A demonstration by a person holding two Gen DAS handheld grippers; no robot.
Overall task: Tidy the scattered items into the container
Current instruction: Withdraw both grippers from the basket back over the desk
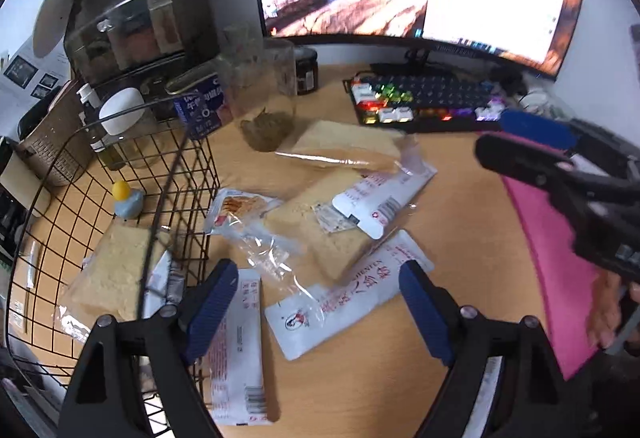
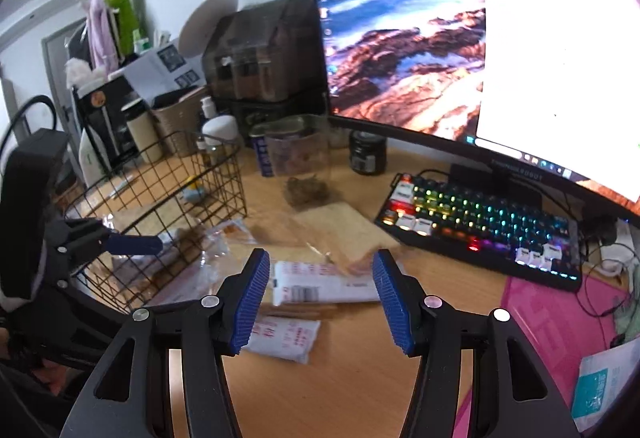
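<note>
Blur, hidden parts and cut-off edges on the wooden desk

The flat white printed sachets point(image 2: 320, 280) are motion-smeared, their text unreadable; the black wire-mesh basket point(image 1: 120, 206) runs off the lower left edge; its bars partly hide the pale crumbly packet point(image 1: 112, 274) inside.

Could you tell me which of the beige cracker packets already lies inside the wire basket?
The beige packet on the basket floor, below the small yellow-headed duck; the others lie outside on the desk.
</note>
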